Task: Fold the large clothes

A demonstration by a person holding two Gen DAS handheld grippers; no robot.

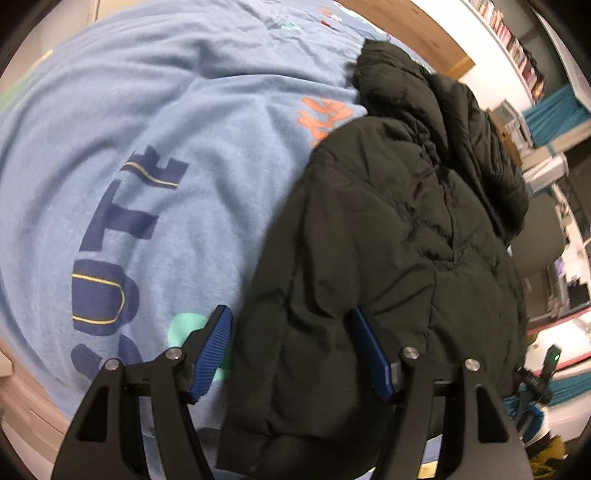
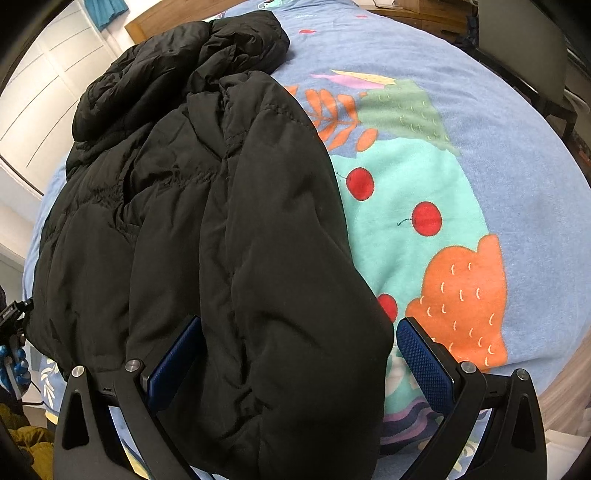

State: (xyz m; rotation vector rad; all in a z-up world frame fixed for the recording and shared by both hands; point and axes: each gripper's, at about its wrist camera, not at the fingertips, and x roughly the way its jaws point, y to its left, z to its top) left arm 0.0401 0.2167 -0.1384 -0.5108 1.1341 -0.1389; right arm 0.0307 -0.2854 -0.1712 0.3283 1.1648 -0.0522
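Plainly, one garment fills both views, and every place below is given from it.

Jacket: a black padded jacket [image 1: 388, 236] [image 2: 207, 221], quilted in soft panels, matte, heavily creased; one long puffy panel with a stitched seam lies folded over the body on its right-hand side in the right wrist view.
Hood or collar end: bunched in a dark heap at the far end of the jacket; which of the two it is I cannot tell.
Where it lies: spread lengthwise on a light blue bedspread [image 1: 155, 122] [image 2: 498, 147], its near hem closest to both cameras.
Left gripper [image 1: 291, 354]: jaws spread wide; the jacket's near edge runs between the blue pads, which do not press on it; one pad is over the bedspread, the other over black cloth.
Right gripper [image 2: 299, 365]: jaws spread wide around the folded panel's near end; the cloth bulges between the pads, and no squeeze shows.
Bedspread print: dark blue letters [image 1: 122, 251] beside the jacket in the left wrist view; red cherries [image 2: 391, 206] on teal and an orange shape [image 2: 465, 299] beside it in the right wrist view.
Beyond the jacket: a wooden headboard [image 1: 406, 33] behind its far end; bookshelves [image 1: 513, 48] further off.
In the way: nothing lies on top of the jacket.
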